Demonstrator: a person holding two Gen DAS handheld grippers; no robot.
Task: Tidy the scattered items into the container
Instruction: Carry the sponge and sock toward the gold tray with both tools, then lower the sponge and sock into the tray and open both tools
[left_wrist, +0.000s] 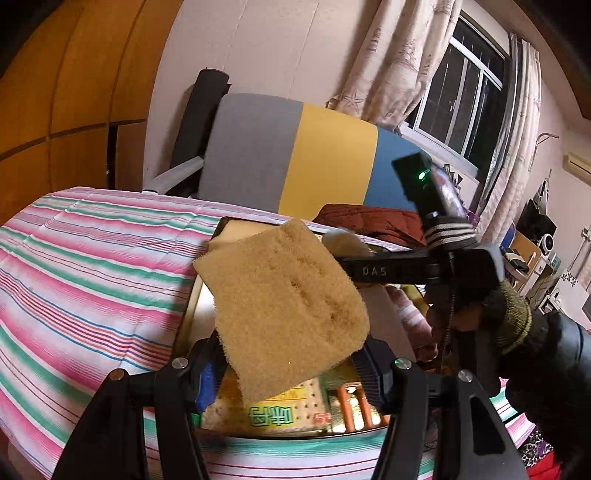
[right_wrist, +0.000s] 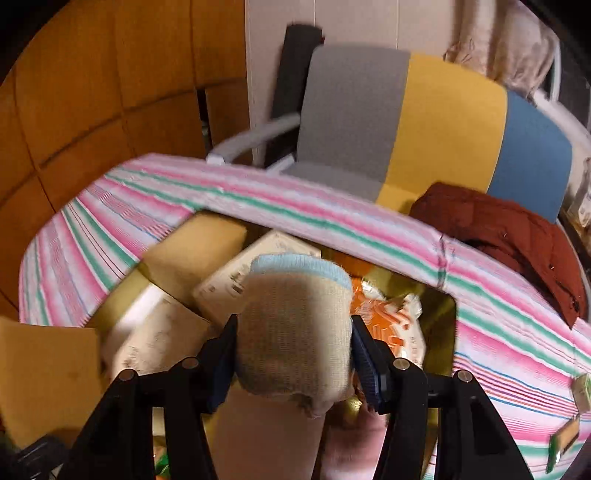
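Gripping a tan sponge (left_wrist: 288, 314), the left gripper (left_wrist: 288, 373) has its jaws narrowed onto the sponge's lower edge, pads pressing both sides; the sponge sticks up tilted toward 11 o'clock from the fingers. Below and behind it sits the container (left_wrist: 192, 306), a shallow gold-rimmed tray on the striped cloth (left_wrist: 85, 266). Printed packets (left_wrist: 280, 410) lie in the tray at 6 o'clock of the sponge. At 3 o'clock in the left wrist view is the other gripper's body with a person's gloved hand (left_wrist: 495, 314) on it.

Right gripper (right_wrist: 293, 350): jaws narrowed on a beige sock (right_wrist: 295, 332) with a light blue cuff, pads squeezing both flanks, cuff end pointing to 12 o'clock. It is held above the container (right_wrist: 448, 325). Inside the tray: a tan block (right_wrist: 199, 247) at 10 o'clock of the sock, a pale box (right_wrist: 236, 280) just behind the sock, another pale box (right_wrist: 155, 332) at 9 o'clock, an orange-and-white packet (right_wrist: 391, 321) at 3 o'clock. The left-held sponge (right_wrist: 48, 376) shows at the 8 o'clock edge of the frame.

Further out: small green packets (right_wrist: 580, 391) lie on the cloth at 4 o'clock, outside the tray. A dark red garment (right_wrist: 509, 236) lies at 2 o'clock, beside a grey, yellow and blue chair (right_wrist: 406, 125) at 12. Right view is motion-blurred.
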